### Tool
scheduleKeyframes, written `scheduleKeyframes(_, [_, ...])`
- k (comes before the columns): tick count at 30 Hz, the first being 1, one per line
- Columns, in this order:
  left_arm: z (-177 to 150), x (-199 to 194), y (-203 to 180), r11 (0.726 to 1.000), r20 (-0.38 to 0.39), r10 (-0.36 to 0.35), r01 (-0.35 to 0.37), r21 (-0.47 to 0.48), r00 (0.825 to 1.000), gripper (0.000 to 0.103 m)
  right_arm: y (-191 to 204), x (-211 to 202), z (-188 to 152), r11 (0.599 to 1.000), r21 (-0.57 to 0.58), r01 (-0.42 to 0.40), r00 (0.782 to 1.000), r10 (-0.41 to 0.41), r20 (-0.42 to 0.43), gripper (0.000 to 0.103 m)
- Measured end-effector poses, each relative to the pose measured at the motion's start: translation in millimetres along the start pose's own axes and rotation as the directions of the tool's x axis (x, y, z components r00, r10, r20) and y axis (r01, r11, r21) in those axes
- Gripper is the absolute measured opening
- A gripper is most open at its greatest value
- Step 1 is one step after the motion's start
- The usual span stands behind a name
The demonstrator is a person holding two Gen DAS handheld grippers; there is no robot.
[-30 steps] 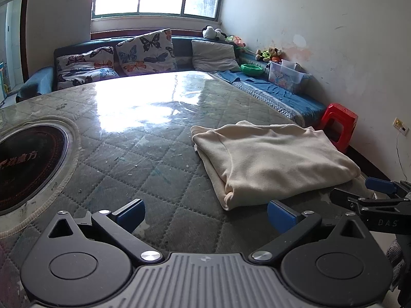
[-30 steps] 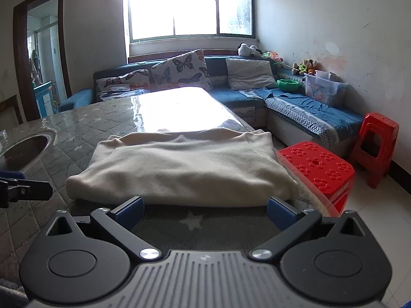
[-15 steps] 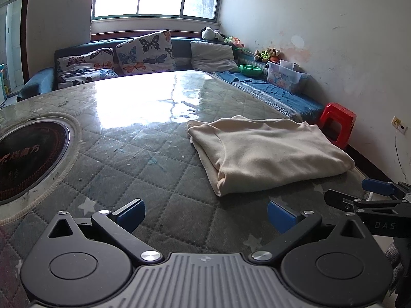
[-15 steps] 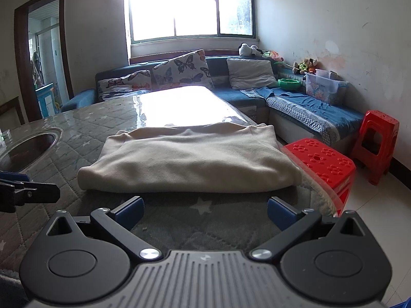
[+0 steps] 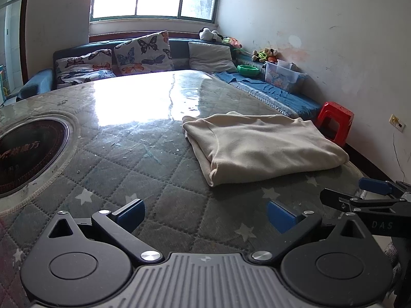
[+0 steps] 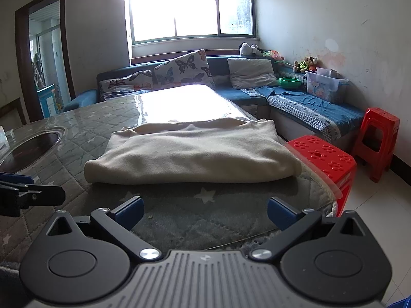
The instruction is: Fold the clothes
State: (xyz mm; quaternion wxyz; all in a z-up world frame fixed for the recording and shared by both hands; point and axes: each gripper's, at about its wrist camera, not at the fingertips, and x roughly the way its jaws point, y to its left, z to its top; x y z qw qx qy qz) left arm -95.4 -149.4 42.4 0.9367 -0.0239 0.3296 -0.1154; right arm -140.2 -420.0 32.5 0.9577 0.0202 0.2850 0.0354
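The cream knitted garment (image 6: pixel 192 154) lies folded on the quilted counter (image 5: pixel 143 169) — both grippers' fingers (image 6: pixel 129 209) gape empty; next, perhaps another fold.

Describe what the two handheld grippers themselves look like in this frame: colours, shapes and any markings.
Both match: the left gripper and right gripper have black angled linkage arms with silver pivot bolts, two round black discs, a ribbed grey centre plate and blue pads on the fingers. In the left wrist view, the right gripper's side reads "DAS". No sleeves or cables show.

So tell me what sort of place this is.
Most likely a home living room: a corner sofa with butterfly cushions, soft toys along its back, and a quilt-covered table holding a folded cream garment.
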Motion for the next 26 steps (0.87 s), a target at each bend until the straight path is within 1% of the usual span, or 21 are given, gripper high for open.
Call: scheduleKeyframes(26, [-6.2,-7.9,-4.8,1.0,0.006,-0.001,0.001,0.013,1.0,0.103,4.6,-6.2,-4.3,1.0,-0.007,-0.007,1.0,0.007,0.003,0.103])
